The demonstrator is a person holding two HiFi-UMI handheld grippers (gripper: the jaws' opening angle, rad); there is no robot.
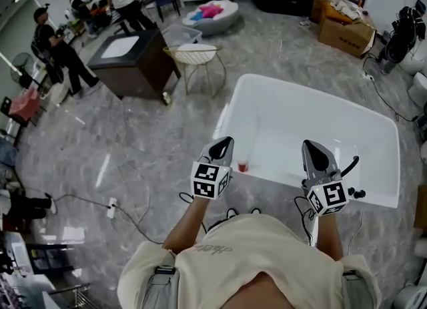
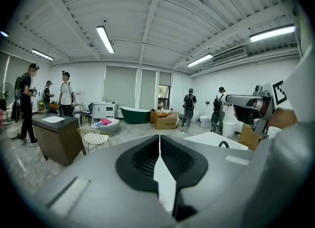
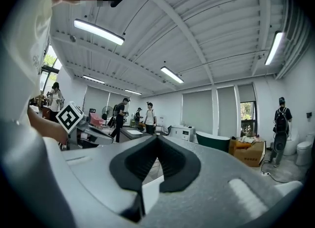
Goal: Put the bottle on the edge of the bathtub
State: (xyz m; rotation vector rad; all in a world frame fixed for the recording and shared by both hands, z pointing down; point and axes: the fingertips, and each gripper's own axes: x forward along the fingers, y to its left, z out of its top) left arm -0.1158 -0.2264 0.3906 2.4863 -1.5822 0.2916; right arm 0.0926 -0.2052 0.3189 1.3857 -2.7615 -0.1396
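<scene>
Now your left gripper (image 1: 223, 143) and right gripper (image 1: 312, 147) both hang closed and empty; the bottle (image 1: 243, 165) stands on the bathtub's (image 1: 280, 179) near edge between them.

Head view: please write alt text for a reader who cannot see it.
The left gripper and the right gripper, both shut, are held over the near rim of a white bathtub. A small red-based bottle stands on that rim between them.

A dark cabinet (image 1: 133, 67) stands at eleven o'clock, a wire chair (image 1: 195, 56) just beside it; cardboard boxes (image 1: 347, 34) sit at one o'clock.
</scene>
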